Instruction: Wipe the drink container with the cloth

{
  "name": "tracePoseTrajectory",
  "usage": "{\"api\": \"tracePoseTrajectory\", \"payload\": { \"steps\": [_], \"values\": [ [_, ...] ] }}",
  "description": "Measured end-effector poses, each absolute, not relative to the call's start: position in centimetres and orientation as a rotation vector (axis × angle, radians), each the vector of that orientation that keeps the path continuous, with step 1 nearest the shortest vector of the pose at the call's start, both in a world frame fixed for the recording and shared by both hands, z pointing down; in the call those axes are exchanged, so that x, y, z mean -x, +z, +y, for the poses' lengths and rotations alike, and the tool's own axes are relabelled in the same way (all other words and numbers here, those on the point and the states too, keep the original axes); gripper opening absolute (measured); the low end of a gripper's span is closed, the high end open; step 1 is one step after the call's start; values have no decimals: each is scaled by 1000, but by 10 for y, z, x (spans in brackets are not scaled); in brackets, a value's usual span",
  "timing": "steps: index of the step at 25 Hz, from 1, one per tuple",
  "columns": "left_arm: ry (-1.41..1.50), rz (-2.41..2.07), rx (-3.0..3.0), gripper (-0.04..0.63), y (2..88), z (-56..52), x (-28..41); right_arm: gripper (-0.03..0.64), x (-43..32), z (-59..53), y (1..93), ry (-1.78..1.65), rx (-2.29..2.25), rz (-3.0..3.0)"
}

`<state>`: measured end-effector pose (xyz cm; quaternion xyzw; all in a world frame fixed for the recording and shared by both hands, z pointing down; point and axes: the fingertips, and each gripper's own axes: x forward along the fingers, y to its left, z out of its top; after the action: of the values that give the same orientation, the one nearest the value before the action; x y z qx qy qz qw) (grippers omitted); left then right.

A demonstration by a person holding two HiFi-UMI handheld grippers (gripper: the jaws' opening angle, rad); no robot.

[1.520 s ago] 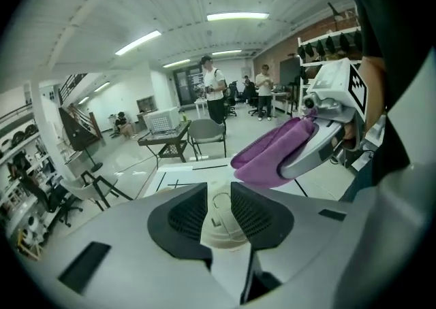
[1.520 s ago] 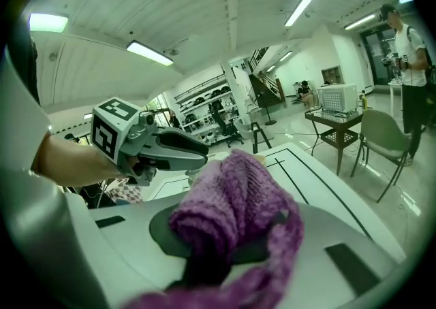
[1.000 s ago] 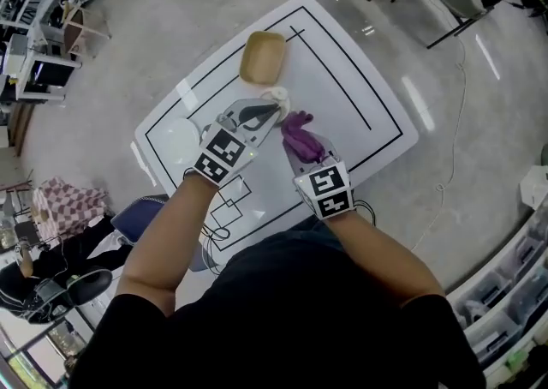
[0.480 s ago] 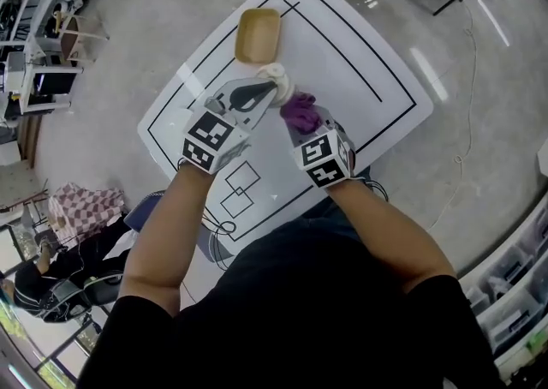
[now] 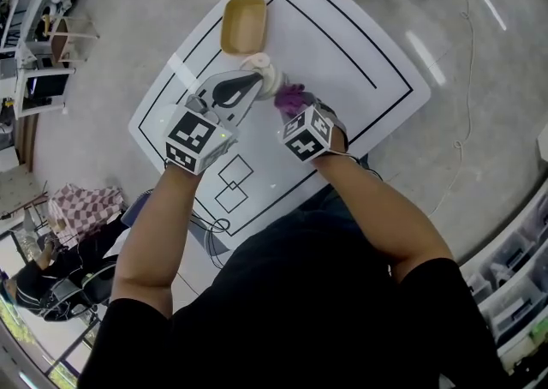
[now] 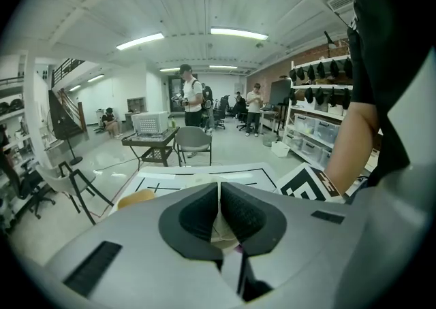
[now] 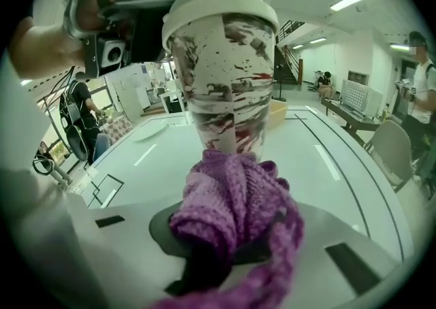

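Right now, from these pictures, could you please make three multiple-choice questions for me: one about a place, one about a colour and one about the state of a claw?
1. Where does the tan tray lie?
A. Beyond the cup, farther from the person
B. Under the cup
C. On a chair

2. What colour is the cloth?
A. Green
B. Purple
C. White

3. In what state is the right claw?
A. Open and empty
B. Shut on the cup's lid
C. Shut on the cloth

Answers:
1 A: the head view shows the tray on the white table, past the cup.
2 B: both views show a purple knitted cloth.
3 C: the right gripper view shows the cloth bunched between the jaws.
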<state>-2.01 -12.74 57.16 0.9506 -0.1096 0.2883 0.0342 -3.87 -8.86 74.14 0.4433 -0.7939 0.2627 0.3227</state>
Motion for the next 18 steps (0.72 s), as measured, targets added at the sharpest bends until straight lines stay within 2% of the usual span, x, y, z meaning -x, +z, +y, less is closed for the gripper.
{"api": "tracePoseTrajectory", "payload": {
  "steps": [8,18],
  "values": [
    [888,-311,-2919,32,571,-127,19,86,29,-76,731,725,-1159,-2150],
    [856,-289,-2905,32,569,-128,18,86,-50,-70,681,661,-1215,-2234]
  ]
}}
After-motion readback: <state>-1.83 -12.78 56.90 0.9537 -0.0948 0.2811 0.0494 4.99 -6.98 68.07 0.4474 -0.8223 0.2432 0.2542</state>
